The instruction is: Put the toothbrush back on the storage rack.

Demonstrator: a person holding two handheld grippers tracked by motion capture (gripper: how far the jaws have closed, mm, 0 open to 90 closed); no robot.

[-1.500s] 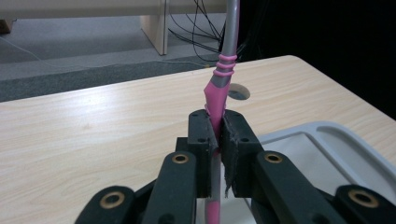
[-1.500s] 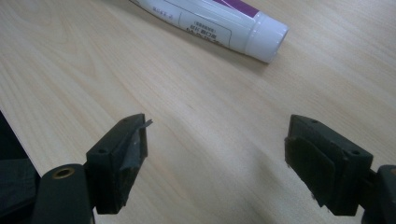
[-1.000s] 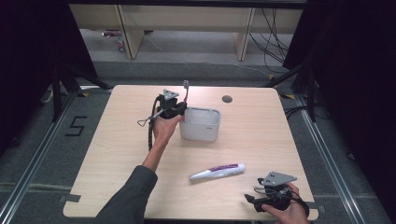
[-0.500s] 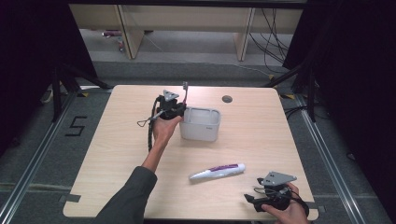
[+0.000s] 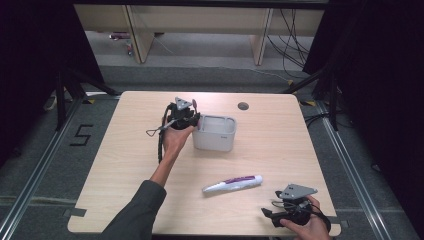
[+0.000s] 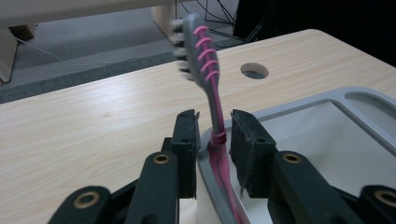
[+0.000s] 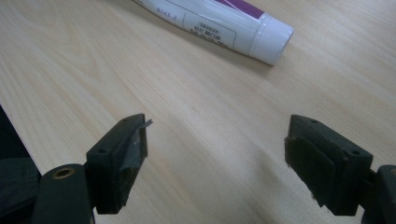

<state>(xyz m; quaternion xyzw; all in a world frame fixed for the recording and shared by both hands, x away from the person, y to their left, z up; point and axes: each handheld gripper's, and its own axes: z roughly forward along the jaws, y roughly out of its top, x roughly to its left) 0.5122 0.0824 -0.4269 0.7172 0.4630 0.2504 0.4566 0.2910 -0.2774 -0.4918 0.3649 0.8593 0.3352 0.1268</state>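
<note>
Nothing moved | toothbrush (image 6: 212, 100) upright, head up, in left gripper (image 6: 214, 135) jaws

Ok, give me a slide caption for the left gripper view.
Left tool sets a pink toothbrush upright at the grey bin's rim.

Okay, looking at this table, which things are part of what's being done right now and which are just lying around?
Seemingly in use:
- toothbrush, standing between the left gripper jaws at the container's rim; whether they still grip it is unclear
- grey container

Lying about, for now:
- toothpaste tube, flat on the table, untouched
- right gripper, open above bare wood near the tube's cap
</note>
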